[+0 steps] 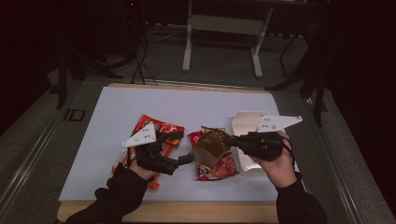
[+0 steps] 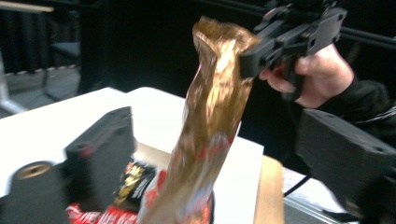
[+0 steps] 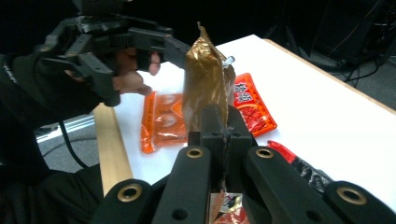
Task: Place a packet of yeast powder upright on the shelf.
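A crinkled gold-brown snack packet (image 1: 212, 142) hangs above the white table top (image 1: 140, 102). My right gripper (image 1: 235, 141) is shut on its upper edge, and in the right gripper view the closed jaws (image 3: 219, 128) pinch the packet (image 3: 205, 70). My left gripper (image 1: 187, 158) is open at the packet's lower end. In the left gripper view the packet (image 2: 215, 102) stands between the two wide-apart jaws without either pad pressing on it, and the right gripper (image 2: 250, 58) grips it near the top.
A red packet (image 1: 217, 169) lies under the held one. An orange-red packet (image 1: 156, 127) lies beneath my left hand. A white tray (image 1: 247, 122) stands behind my right gripper. The table's wooden front edge (image 1: 187, 210) is close to both forearms.
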Motion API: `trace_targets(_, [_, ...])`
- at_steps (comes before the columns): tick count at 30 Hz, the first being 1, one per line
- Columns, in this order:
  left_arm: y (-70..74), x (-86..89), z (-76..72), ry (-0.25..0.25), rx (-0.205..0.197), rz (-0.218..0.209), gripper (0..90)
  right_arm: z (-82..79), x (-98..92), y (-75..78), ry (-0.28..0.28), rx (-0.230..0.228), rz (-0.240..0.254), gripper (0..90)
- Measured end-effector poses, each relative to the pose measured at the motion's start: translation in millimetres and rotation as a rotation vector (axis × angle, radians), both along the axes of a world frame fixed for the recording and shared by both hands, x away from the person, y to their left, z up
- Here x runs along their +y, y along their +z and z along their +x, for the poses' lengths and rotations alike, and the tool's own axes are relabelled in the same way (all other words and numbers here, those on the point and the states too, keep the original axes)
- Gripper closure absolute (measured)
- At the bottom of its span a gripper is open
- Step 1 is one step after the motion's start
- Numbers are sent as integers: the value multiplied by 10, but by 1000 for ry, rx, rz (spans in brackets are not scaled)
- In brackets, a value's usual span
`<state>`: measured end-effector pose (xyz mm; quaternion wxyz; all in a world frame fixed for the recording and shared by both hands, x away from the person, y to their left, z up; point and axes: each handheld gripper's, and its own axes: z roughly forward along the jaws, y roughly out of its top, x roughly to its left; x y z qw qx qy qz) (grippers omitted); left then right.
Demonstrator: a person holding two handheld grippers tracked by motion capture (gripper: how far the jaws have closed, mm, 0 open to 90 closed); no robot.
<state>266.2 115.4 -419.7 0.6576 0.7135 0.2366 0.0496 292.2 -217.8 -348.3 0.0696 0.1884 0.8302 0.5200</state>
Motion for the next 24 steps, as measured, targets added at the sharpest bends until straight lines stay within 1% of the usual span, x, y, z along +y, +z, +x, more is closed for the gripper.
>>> trace_targets(2, [-22,62,-29,23,24,11,27,27,-41,18,-10,-13,5,900])
trace_targets(3, [-30,92,-45,36,37,27,23,42,-65,28,-15,-20,5,900])
trace_targets(4, [-42,129,-65,47,41,38,23,56,-90,39,-20,-27,4,900])
trace_targets(6, [-71,208,-118,67,27,43,23,81,-147,67,-34,-32,5,900])
trace_targets(8, [-103,285,-172,103,17,82,23,114,-211,101,-49,-38,8,900])
trace_targets(12, [-183,434,-276,142,8,121,23,172,-339,183,-91,-58,10,900])
trace_targets(13, [-203,470,-297,146,9,127,23,183,-368,205,-100,-64,10,900])
trace_targets(15, [-253,536,-335,166,5,115,23,208,-420,247,-118,-73,10,900])
trace_targets(16, [-276,563,-347,174,6,120,24,221,-440,268,-127,-82,5,900])
trace_targets(17, [-301,583,-361,183,0,121,24,235,-460,289,-134,-89,1,900])
trace_targets(18, [-332,600,-377,188,-19,117,26,251,-478,310,-143,-97,-4,900])
trace_targets(19, [-332,600,-377,188,-19,117,40,251,-478,310,-143,-97,-4,900])
trace_targets(20, [-380,626,-405,208,-50,126,40,266,-497,331,-150,-97,-5,900])
trace_targets(21, [-402,635,-415,214,-67,135,46,301,-536,365,-168,-103,-5,900])
trace_targets(23, [-441,652,-426,228,-84,144,46,334,-565,390,-181,-109,-4,900])
trace_targets(24, [-461,658,-428,234,-85,146,46,350,-577,401,-188,-114,-8,900])
